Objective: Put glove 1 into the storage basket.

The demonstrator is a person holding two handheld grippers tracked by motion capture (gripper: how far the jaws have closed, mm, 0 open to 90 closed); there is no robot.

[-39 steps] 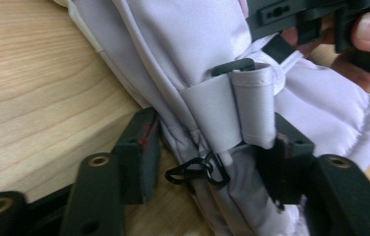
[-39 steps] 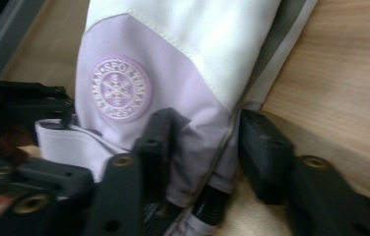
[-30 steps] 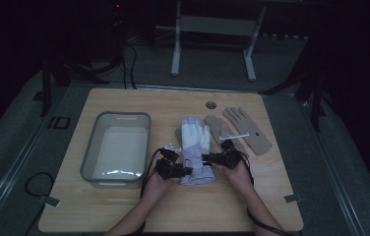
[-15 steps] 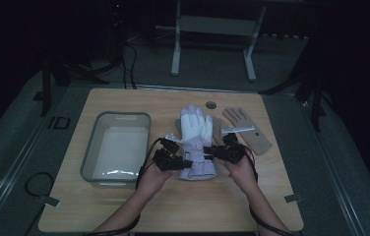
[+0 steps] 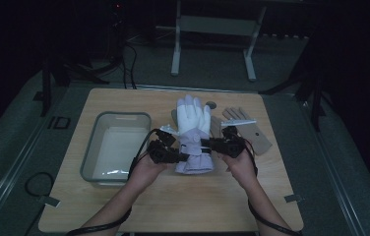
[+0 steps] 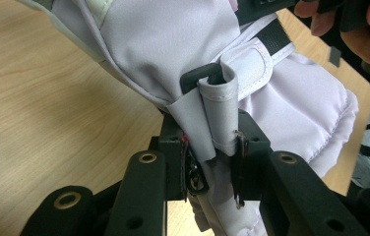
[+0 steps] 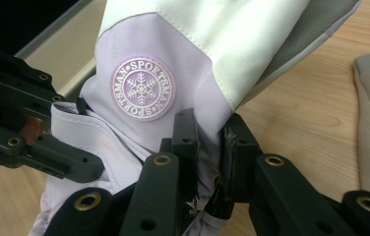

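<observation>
At the near middle of the light wooden desk [image 5: 173, 206], the left hand-held gripper [image 6: 211, 150] pinches the grey strap tab [image 6: 220, 113] at the wrist of a padded white and lilac winter glove [image 5: 193, 132], its jaws pressed onto the fabric. The right hand-held gripper [image 7: 207, 147] nips the glove's lilac cuff from the other side, just below a round snowflake badge [image 7: 142, 88]. The glove lies palm down, fingers pointing away from the person. Left of it sits a clear rectangular plastic tub [image 5: 116, 147]; just right lies a flat tan glove [image 5: 247, 128]. Beyond the fingertips rests a small round grey disc [image 5: 210, 104].
</observation>
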